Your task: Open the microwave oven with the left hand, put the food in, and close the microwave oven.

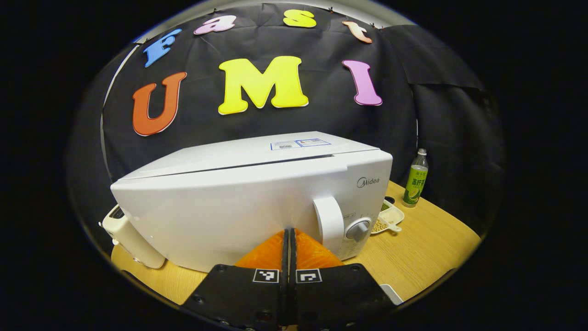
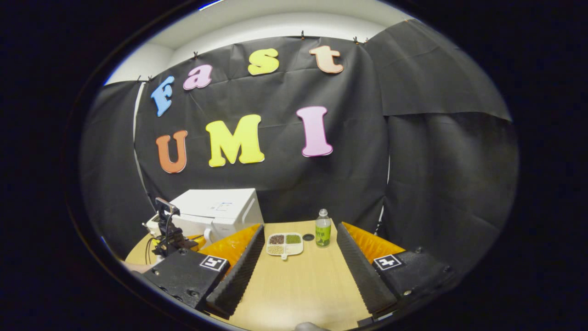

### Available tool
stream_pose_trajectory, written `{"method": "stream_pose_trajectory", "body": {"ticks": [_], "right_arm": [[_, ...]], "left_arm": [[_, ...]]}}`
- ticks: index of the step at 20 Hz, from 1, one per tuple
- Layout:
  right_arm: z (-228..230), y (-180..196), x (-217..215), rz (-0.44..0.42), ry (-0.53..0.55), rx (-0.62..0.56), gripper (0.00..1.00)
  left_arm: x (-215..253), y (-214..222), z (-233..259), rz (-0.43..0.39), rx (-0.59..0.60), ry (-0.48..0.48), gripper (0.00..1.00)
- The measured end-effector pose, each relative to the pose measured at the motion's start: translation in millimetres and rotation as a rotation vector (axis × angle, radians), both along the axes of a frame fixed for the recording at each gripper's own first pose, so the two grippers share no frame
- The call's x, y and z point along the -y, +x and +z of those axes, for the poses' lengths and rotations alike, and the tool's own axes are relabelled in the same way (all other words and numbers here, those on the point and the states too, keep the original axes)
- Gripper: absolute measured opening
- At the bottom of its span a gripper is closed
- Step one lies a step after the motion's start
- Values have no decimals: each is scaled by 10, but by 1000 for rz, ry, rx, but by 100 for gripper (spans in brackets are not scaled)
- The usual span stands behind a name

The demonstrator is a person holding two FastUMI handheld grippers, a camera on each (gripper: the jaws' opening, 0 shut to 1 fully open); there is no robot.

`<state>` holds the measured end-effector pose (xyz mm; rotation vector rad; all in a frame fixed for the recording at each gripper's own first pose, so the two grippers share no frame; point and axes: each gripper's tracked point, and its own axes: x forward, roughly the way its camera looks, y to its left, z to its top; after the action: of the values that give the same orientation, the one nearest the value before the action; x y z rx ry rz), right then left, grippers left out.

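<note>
Microwave oven (image 1: 257,202) looks heavy, rigid, door shut; take its upright handle (image 1: 330,223); left gripper (image 1: 289,243) jaws closed, empty; right gripper (image 2: 298,271) jaws wide, empty, facing light food tray (image 2: 285,244) mid-bench (image 2: 298,294).

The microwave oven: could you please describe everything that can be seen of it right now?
The microwave oven is a white, glossy box, plastic or painted metal by its look, standing upright on the wooden table. Its door is closed. On the front are a curved white handle and, beside it, a grey round knob. A sticker lies on its top. A white appliance stands close at its far side; whether they touch I cannot tell. The left gripper, fingers together, is just in front of the door near the handle.
</note>
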<state>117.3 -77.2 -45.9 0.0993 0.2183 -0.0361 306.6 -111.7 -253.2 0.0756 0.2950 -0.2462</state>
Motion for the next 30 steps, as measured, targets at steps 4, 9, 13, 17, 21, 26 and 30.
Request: {"method": "stream_pose_trajectory", "body": {"ticks": [4,9,13,17,21,26,30], "right_arm": [[-3,-1,-51,13,2,-6,92],[36,-37,-102,31,-12,12,100],[74,-107,-150,53,-20,33,100],[90,-179,-220,83,-19,48,100],[129,-255,-306,122,-28,64,100],[231,-280,-398,141,-25,104,100],[301,-380,-509,104,-25,132,92]], "left_arm": [[49,95,-85,19,-33,-6,0],[56,-79,69,17,-6,-7,0],[-44,-318,235,21,22,7,0],[-121,-518,372,20,35,28,97],[-210,-807,598,63,57,39,97],[-393,-1301,1033,87,109,36,96],[-742,-1755,1554,100,183,15,96]]}}
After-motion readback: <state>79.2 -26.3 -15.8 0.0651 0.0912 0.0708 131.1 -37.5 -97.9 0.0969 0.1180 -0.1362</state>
